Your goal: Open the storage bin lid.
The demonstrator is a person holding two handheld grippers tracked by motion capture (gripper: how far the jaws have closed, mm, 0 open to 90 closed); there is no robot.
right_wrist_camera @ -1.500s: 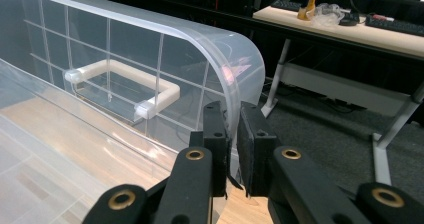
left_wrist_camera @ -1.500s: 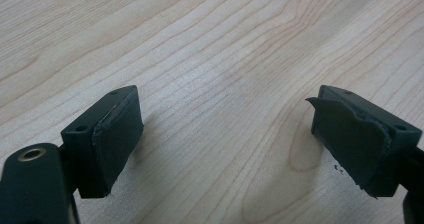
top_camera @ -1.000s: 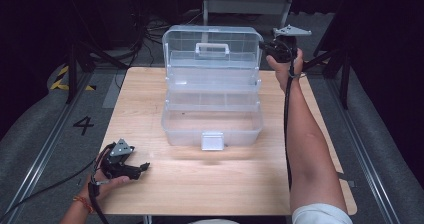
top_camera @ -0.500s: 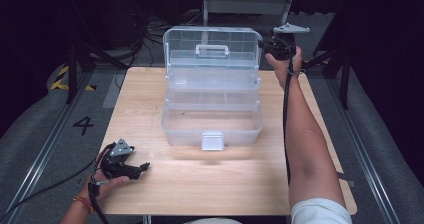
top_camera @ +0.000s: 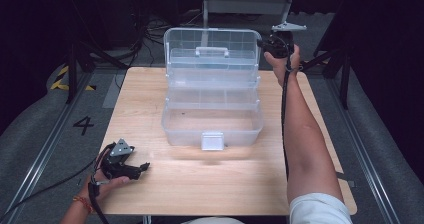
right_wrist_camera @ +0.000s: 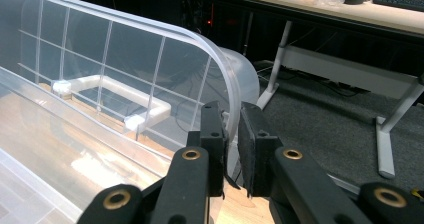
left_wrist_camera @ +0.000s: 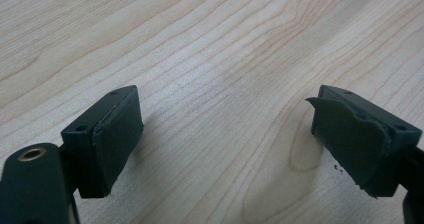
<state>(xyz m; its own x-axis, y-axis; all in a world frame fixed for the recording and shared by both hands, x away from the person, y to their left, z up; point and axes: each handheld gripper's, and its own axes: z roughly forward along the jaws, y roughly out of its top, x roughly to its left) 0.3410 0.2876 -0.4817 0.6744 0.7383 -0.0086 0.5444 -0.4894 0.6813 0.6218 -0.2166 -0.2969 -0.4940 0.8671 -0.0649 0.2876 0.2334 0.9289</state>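
The right tongs (right_wrist_camera: 231,134) are clamped on the edge of the lid (top_camera: 212,46) of a clear box (top_camera: 212,116); in the right gripper view the lid's curved rim runs between the two pads (right_wrist_camera: 250,149), which sit almost together. In the high view those tongs (top_camera: 261,44) are small and dark against a dark background, so the grip itself is hard to make out there.

The box stands in the middle of the desk (top_camera: 150,99), toward its far edge, with the lid raised upright at the back. A white handle (top_camera: 212,50) shows through the lid. Stepped clear trays (top_camera: 212,84) rise behind the bottom tub, which seems empty apart from a tiny dark speck, though glare on the plastic makes that uncertain. A white latch (top_camera: 212,140) hangs at the front wall.

The left tongs (left_wrist_camera: 225,144) stand wide open with nothing between them, just above bare wood. In the high view they (top_camera: 142,167) rest at the near left corner of the desk, well apart from the box, with the hand (top_camera: 107,181) partly cut off by the frame's bottom edge.

A "4" (top_camera: 83,125) is marked on the floor left of the desk.
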